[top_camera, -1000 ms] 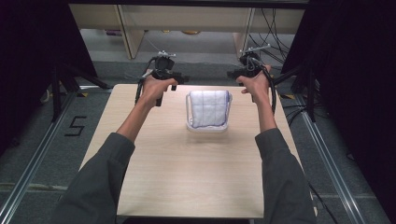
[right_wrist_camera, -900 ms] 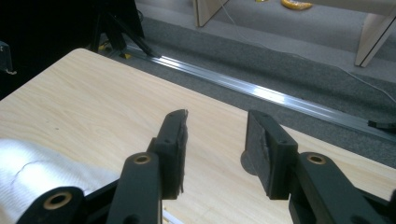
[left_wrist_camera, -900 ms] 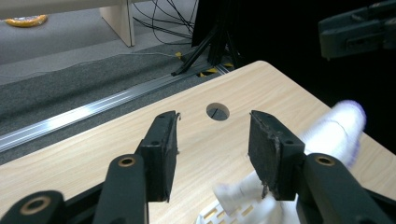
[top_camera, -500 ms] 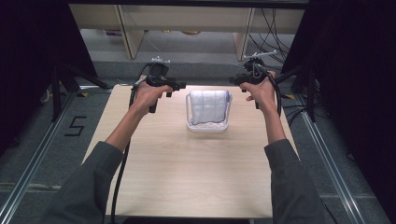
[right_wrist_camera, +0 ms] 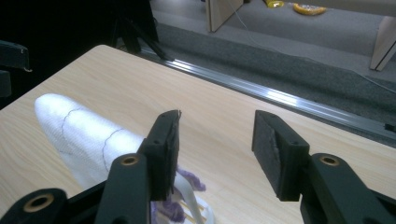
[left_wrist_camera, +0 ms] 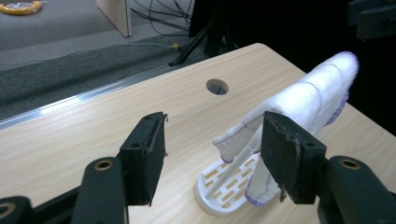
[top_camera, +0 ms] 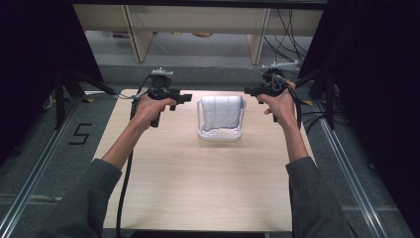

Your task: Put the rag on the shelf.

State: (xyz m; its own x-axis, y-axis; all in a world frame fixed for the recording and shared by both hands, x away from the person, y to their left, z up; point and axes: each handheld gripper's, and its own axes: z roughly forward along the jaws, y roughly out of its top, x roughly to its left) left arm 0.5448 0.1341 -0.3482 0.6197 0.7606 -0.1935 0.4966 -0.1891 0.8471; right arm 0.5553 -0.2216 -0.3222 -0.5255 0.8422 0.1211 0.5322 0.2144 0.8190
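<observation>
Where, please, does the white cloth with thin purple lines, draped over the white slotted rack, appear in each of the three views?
High view: the white cloth hangs at the table's far middle, between the two grippers.
Left gripper view: the cloth is at right, running behind the right-hand jaw.
Right gripper view: the cloth is at lower left, beside the left-hand jaw.
Shared landmark: the white slotted rack under the cloth.

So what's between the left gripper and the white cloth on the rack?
Nothing. In the high view, bare wooden table lies between the left gripper and the white cloth draped over its rack.
</observation>
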